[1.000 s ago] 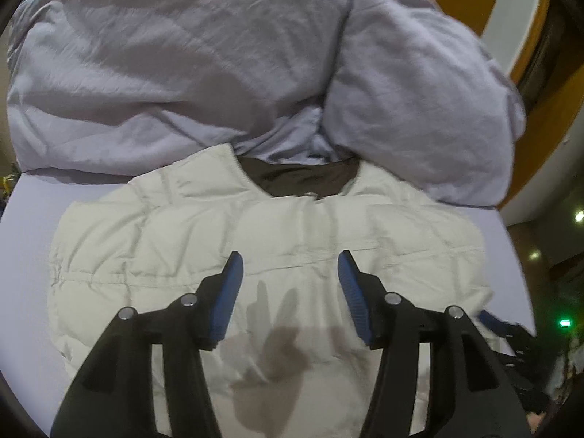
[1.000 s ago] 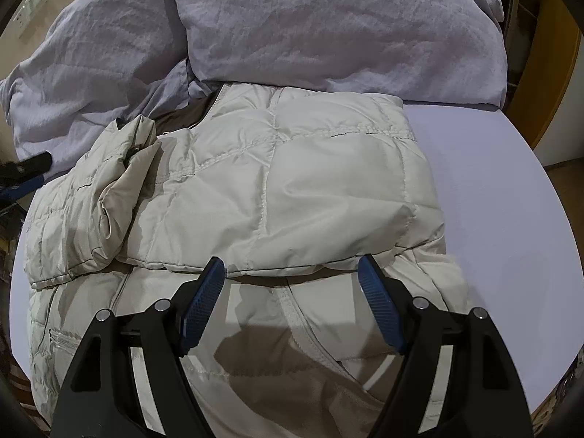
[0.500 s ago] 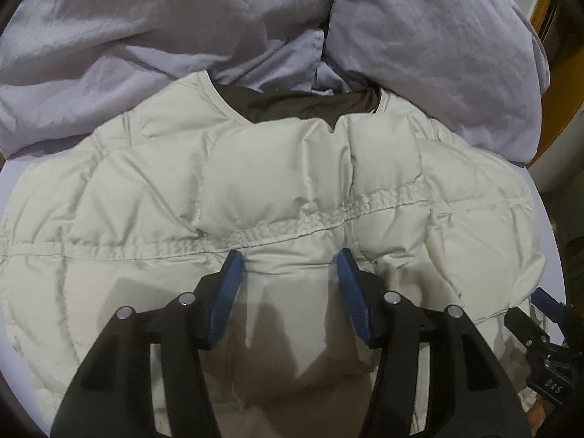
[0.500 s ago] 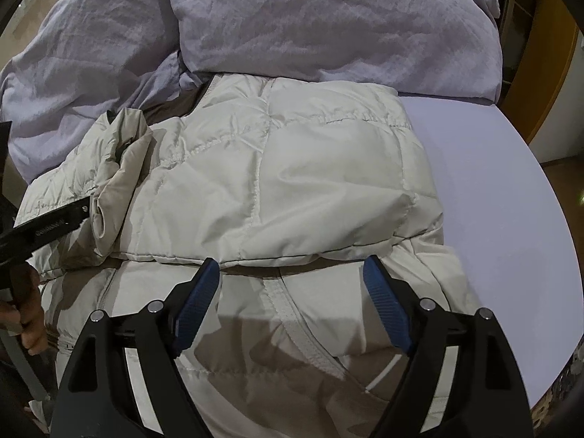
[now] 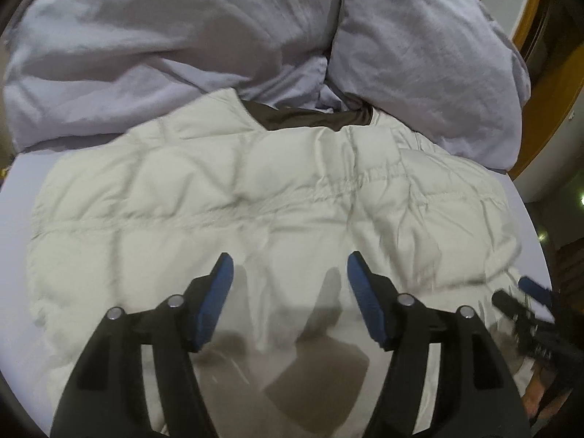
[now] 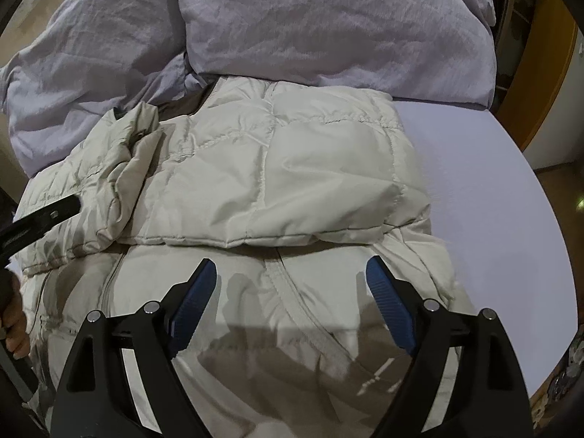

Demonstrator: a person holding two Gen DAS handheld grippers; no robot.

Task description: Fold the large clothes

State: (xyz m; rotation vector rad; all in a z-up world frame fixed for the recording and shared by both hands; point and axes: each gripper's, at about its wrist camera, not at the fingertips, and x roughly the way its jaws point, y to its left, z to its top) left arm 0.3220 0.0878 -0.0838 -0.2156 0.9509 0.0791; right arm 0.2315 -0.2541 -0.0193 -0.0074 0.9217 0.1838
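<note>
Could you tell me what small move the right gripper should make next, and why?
Probably lower the open right gripper onto the folded edge of the cream quilted puffer jacket and close: its jaws hang open, empty, just short of that edge, on the lilac bedsheet.

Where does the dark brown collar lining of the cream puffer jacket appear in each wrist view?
Left wrist view: dark brown collar lining sits upper centre, at the jacket's far edge.
Right wrist view: only a sliver shows, upper left, beside the bunched sleeve.
Shared landmark: the lavender duvet just behind it.
</note>
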